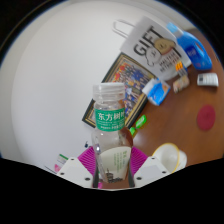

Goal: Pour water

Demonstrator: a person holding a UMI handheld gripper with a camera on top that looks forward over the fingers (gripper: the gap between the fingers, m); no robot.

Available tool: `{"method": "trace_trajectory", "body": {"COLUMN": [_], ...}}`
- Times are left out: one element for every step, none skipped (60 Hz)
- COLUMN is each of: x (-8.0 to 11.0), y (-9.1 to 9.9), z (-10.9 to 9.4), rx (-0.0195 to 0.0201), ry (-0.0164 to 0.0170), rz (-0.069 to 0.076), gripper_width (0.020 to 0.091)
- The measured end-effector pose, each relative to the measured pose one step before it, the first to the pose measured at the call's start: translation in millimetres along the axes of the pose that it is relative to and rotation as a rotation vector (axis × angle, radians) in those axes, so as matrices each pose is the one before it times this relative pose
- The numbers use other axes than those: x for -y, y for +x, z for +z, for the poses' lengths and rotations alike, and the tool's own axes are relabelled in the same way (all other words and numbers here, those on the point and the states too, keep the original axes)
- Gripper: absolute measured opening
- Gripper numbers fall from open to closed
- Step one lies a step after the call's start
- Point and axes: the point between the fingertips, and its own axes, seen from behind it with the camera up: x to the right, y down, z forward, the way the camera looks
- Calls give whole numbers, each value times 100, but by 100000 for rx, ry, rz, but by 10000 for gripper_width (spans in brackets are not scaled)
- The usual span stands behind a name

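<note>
While jaws clamp bottle (pixel 112 125), green label, "GIFT" bag (pixel 152 48) beyond

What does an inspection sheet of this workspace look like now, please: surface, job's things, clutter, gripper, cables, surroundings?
Surface: brown table, partly covered by a white sheet.
Job's things: clear water bottle with green label, upright, cap on; white cup beside the fingers.
Clutter: printed box marked GIFT, blue packets, a pink round item, all beyond the bottle.
Gripper: gripper with its pads against the bottle's lower body on both sides.
Cables: nothing seen.
Surroundings: nothing seen past the table.
</note>
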Motion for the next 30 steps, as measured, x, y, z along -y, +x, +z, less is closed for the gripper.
{"method": "trace_trajectory", "body": {"x": [705,806,823,834,810,728,675,641,656,417,398,196,100,-76,-175,-211,-264,-316,-789,-436,-173,-402,-376,-412,-460,-498,-505,-696,-467,-534], "y": [-14,446,495,531,540,611,719,823,1307,637,906,975,973,927,925,909,866,868,1174,760,552,586,544,449,376,345,331,391,285,249], "z": [-32,-199,-236,-216,-230,-203,-175,-137,-211,11,109,47,80,109,153,177,196,224,168,311,225,237,249,242,247,220,250,319,252,222], "rx": [-2784,-1791,-1879,-1899,-1876,-1915,-1984,-2173,-1096,-2910,-2250,-2268,-2221,-2087,-1887,-1909,-1801,-1664,-694,-1401,-1557,-1067,-931,-745,-467,-264,-315,-281,-395,-375], "ry": [1301,1349,1316,1414,1498,1514,1437,1319,1424,642,926,713,308,-83,-311,-274,-206,-167,1194,-440,-1494,-463,-292,-250,-464,-672,-591,258,-662,-607], "rz": [-5334,-5439,-5266,-5098,-4958,-4866,-4805,-4784,-4644,-4650,-4299,-4195,-3821,-3439,-3278,-3073,-2973,-2841,-3080,-2378,-1680,-1773,-1552,-1334,-1143,-1045,-901,-1046,-647,-712], "gripper_width": [404,404,405,405,404,404,403,405,406,405,405,404,405,403,403,404,404,403,403,403,403,404,404,404,403,404,404,402,402,402]}}
